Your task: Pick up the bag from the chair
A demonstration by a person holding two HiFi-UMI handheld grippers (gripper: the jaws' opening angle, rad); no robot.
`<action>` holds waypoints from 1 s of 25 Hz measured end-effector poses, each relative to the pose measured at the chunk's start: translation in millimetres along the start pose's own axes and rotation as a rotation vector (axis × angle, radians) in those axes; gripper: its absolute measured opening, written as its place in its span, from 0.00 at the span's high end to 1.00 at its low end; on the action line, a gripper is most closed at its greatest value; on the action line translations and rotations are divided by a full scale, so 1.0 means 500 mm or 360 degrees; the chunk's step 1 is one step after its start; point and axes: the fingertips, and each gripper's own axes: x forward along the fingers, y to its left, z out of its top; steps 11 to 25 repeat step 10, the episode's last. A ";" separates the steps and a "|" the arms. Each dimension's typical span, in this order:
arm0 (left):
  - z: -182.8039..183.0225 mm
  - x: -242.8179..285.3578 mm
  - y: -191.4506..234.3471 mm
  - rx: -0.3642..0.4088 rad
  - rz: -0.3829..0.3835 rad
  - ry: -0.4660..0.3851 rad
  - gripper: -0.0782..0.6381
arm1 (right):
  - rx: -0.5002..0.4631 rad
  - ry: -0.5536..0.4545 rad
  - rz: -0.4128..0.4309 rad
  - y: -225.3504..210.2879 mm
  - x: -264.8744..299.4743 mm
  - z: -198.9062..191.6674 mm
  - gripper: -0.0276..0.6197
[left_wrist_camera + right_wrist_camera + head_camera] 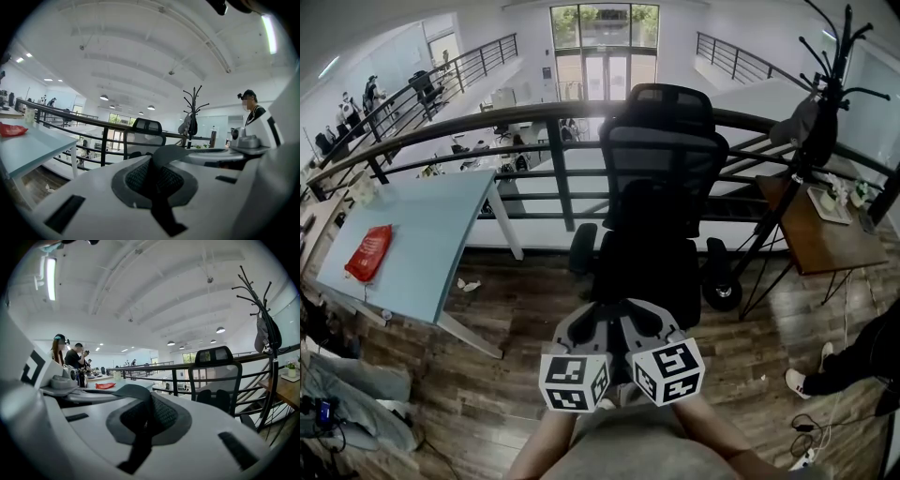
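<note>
I hold two grippers side by side just short of one black chair [664, 155] on the wooden floor of an open office. The left gripper [589, 323] has its jaws pressed together with nothing between them, as its own view confirms [154, 176]. The right gripper [649, 321] is likewise closed on nothing [147, 416]. Each carries one marker cube, two in all, nearest my body.

On the chair's seat, against the backrest, sits one dark rounded bulk that looks like the bag [649, 225]. It is black on black, and I cannot trace its edges. Both grippers are apart from it.

Left of the chair stands one pale blue tabletop [431, 234] bearing a single red pouch [368, 253]. Right of the chair are one coat stand [825, 94] and one wooden tabletop [820, 230]. One railing [487, 127] runs behind the chair.
</note>
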 end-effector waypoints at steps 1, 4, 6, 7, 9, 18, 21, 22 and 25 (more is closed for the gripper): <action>0.000 0.001 0.001 0.0000 0.0001 0.0003 0.88 | 0.0001 0.0003 0.0000 0.000 0.002 0.000 0.95; 0.001 0.005 0.004 0.0002 0.0000 0.0009 0.88 | 0.0001 0.0006 0.0001 -0.002 0.006 0.000 0.95; 0.003 0.008 0.006 0.0005 -0.0003 0.0009 0.88 | -0.0001 0.0004 0.0002 -0.003 0.010 0.002 0.95; 0.003 0.009 0.007 0.0007 -0.0005 0.0009 0.88 | -0.0002 0.0003 0.0002 -0.004 0.011 0.003 0.95; 0.004 0.011 0.008 0.0008 -0.0006 0.0009 0.88 | -0.0005 0.0002 0.0004 -0.004 0.014 0.005 0.95; 0.004 0.011 0.009 0.0008 -0.0007 0.0009 0.88 | -0.0006 0.0002 0.0004 -0.005 0.015 0.005 0.95; 0.004 0.011 0.009 0.0008 -0.0007 0.0009 0.88 | -0.0006 0.0002 0.0004 -0.005 0.015 0.005 0.95; 0.004 0.011 0.009 0.0008 -0.0007 0.0009 0.88 | -0.0006 0.0002 0.0004 -0.005 0.015 0.005 0.95; 0.004 0.011 0.009 0.0008 -0.0007 0.0009 0.88 | -0.0006 0.0002 0.0004 -0.005 0.015 0.005 0.95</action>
